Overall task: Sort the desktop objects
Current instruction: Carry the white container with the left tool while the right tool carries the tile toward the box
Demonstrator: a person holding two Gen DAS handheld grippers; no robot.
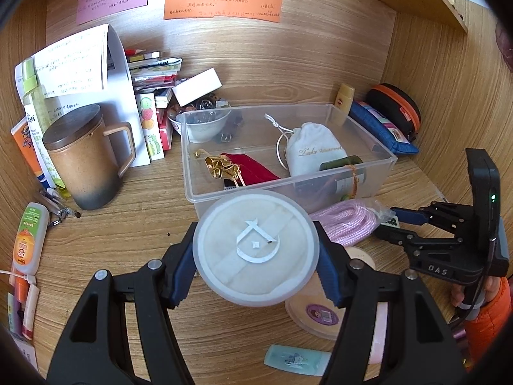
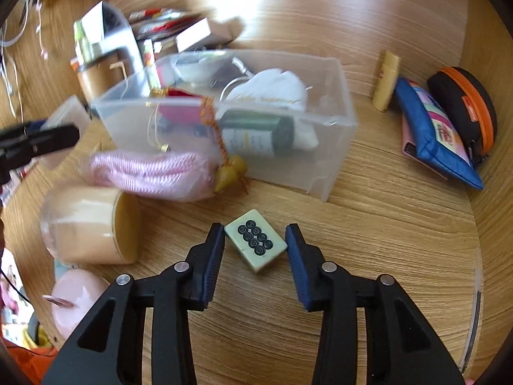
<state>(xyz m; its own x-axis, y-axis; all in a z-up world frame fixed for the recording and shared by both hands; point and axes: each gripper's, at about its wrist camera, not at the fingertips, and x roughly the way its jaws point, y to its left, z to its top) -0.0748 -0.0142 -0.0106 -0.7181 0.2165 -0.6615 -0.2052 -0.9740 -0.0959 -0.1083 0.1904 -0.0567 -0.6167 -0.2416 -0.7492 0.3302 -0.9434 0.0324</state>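
My left tongs (image 1: 256,253) clamp a round frosted puff case (image 1: 256,249) by its rim, held above the table (image 1: 134,224) just short of the clear plastic box (image 1: 320,189), which already holds a white pouch (image 1: 312,150), a red pouch (image 1: 253,168) and a dark bottle (image 1: 344,173). My right tongs (image 2: 255,247) stand apart, straddling a mahjong tile (image 2: 255,240) that lies flat on the table, its left pad close against the tile's corner. The tile sits skewed between the pads, so closing now could spin or squirt it away; the case, gripped only at its smooth edges, could slip before clearing the box wall.
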